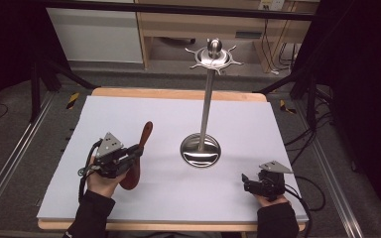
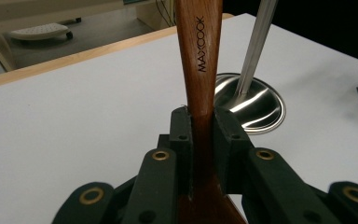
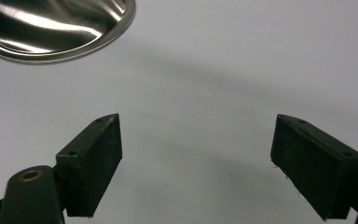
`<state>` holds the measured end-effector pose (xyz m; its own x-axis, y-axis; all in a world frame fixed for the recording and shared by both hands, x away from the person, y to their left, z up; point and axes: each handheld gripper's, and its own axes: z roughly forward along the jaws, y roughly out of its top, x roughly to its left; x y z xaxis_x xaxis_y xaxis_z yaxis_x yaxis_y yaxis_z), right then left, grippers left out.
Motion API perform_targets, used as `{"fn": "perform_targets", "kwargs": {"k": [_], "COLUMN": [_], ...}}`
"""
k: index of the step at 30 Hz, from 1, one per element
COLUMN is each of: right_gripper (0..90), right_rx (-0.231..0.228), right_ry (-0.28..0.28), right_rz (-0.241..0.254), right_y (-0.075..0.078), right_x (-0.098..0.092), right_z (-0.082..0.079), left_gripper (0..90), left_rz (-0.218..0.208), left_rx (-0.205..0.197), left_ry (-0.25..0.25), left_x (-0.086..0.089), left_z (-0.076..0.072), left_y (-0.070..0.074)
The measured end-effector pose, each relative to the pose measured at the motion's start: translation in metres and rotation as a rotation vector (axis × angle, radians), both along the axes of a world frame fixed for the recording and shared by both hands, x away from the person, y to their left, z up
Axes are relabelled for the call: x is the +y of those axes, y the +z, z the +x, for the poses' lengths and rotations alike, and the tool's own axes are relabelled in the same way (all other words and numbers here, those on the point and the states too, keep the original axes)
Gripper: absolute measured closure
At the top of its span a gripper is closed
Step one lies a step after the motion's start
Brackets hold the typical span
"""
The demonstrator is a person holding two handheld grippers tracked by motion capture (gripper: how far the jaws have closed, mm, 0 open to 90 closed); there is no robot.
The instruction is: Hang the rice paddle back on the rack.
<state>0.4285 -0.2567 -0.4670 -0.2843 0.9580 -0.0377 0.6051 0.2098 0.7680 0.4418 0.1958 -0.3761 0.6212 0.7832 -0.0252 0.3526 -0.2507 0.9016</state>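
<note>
Left gripper: its 2 black jaws are clamped on the neck of a wooden spoon, just above the bowl; the handle, branded MAXCOOK, runs up and away from the jaws.
Spoon's place: in the high view the wooden spoon sits at the near-left of the white table, bowl end nearest the person, handle tip pointing away toward the far edge. Whether the bowl touches the table or is just off it cannot be told.
Step in hand: judged from the grip, the spoon is being taken toward the steel utensil stand, whose top ring carries small hooks.
Doing it well: the hold is low on the neck, so the long handle is free; it seems best to keep the clamp firm, lift straight, and bring the handle end up to a hook without knocking the pole. No hanging hole is visible on the handle, so how it would catch cannot be told.
Left hand pose: the left gripper lies roughly level, pointing up-right across the table, forearm in a dark sleeve entering from the bottom.
Right gripper: jaws wide apart, nothing between them, over bare table with the stand's round base ahead.
Right hand pose: the right gripper rests low at the near-right, pointing left, well apart from the spoon.
</note>
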Motion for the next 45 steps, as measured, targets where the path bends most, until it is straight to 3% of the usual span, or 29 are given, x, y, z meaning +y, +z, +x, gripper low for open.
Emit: {"fn": "perform_targets", "kwargs": {"k": [15,26,39,45], "right_gripper": [16.7,16.7,16.7,16.7], "right_rx": [-0.01,-0.018,-0.025,-0.026], "right_ry": [-0.002,-0.004,-0.004,-0.005], "right_rz": [-0.001,-0.006,-0.003,-0.006], "right_y": [0.001,0.001,0.001,0.0], "right_x": [0.0,-0.001,-0.001,-0.001], "right_z": [0.001,0.002,0.003,0.003], "left_gripper": [78.1,78.1,78.1,78.1], "left_rz": [-0.104,-0.108,-0.157,-0.158], "left_rx": [-0.084,-0.108,-0.14,-0.147], "left_ry": [-0.011,-0.046,-0.057,-0.064], "left_x": [-0.004,-0.013,-0.02,-0.023], "left_z": [0.001,0.003,0.009,0.013], "left_y": [0.024,0.04,0.06,0.066]}}
